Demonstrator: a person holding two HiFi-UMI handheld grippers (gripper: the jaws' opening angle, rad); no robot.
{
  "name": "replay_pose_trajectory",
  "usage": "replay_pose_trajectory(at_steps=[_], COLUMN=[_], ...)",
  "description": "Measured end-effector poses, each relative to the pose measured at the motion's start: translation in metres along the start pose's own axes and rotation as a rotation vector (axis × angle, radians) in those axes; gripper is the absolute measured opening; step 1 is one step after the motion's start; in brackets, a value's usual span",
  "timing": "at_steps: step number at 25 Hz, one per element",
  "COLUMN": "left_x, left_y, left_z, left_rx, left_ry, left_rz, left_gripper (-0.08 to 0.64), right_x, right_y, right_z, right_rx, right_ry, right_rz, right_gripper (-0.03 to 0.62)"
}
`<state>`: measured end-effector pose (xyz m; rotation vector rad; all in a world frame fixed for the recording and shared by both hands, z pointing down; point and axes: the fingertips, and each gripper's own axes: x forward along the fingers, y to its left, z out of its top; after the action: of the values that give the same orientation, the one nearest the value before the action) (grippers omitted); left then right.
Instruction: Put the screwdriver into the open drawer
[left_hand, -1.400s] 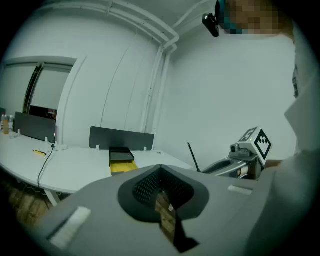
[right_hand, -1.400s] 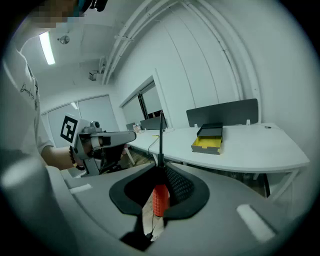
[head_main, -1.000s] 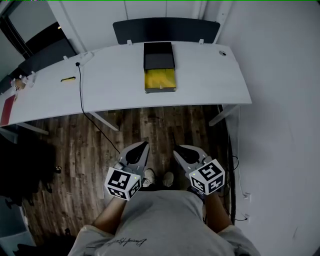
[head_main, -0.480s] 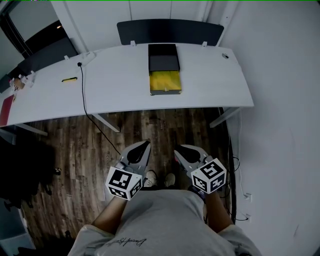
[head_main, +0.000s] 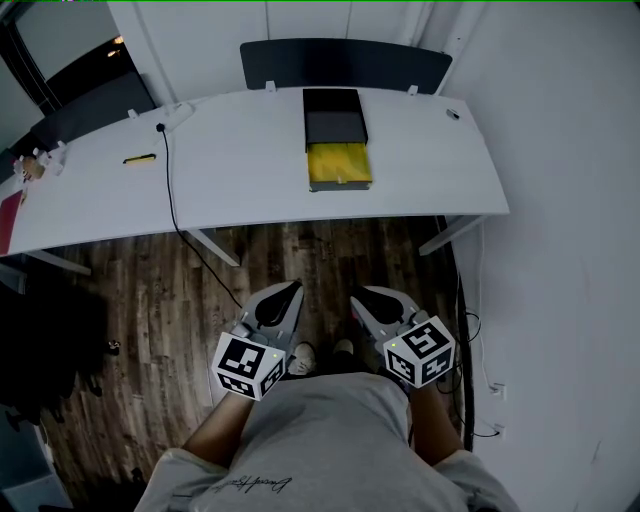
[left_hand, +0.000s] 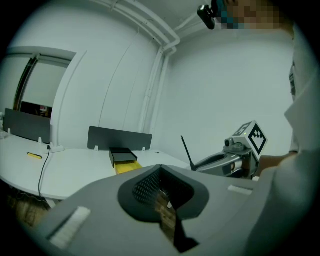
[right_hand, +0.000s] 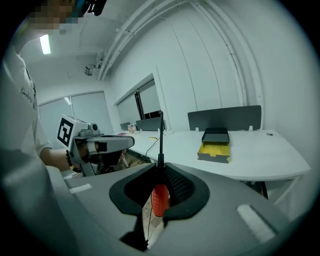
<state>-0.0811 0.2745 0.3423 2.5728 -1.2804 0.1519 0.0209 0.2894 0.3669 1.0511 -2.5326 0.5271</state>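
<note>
The right gripper (right_hand: 159, 172) is clenched on the orange handle of the screwdriver (right_hand: 158, 196), whose thin black shaft stands up past the jaw tips. The left gripper (left_hand: 160, 186) has its jaws nearly together with nothing between them. Both hang in front of the person's body, over the wooden floor (head_main: 150, 300). The open drawer (head_main: 340, 164), yellow inside, juts from a black box (head_main: 335, 116) on the white desk (head_main: 240, 170), well apart from the grippers. The hold looks to sit on the handle alone, so I judge the long shaft could swing, or its tip catch the drawer's front wall, and a release short of the drawer would drop it on the desk.
</note>
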Motion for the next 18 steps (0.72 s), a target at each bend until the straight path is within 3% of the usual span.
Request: replay_pose_trajectory(at_steps=[18], left_x=[0.022], left_y=[0.019], left_z=[0.0], left_rx=[0.009], left_ry=[0.0], left_rz=[-0.036], left_gripper=[0.0], right_x=[0.018], right_y=[-0.016], right_z=[0.008], right_rx=[0.001], right_ry=[-0.015], right_rz=[-0.033], right_gripper=[0.075])
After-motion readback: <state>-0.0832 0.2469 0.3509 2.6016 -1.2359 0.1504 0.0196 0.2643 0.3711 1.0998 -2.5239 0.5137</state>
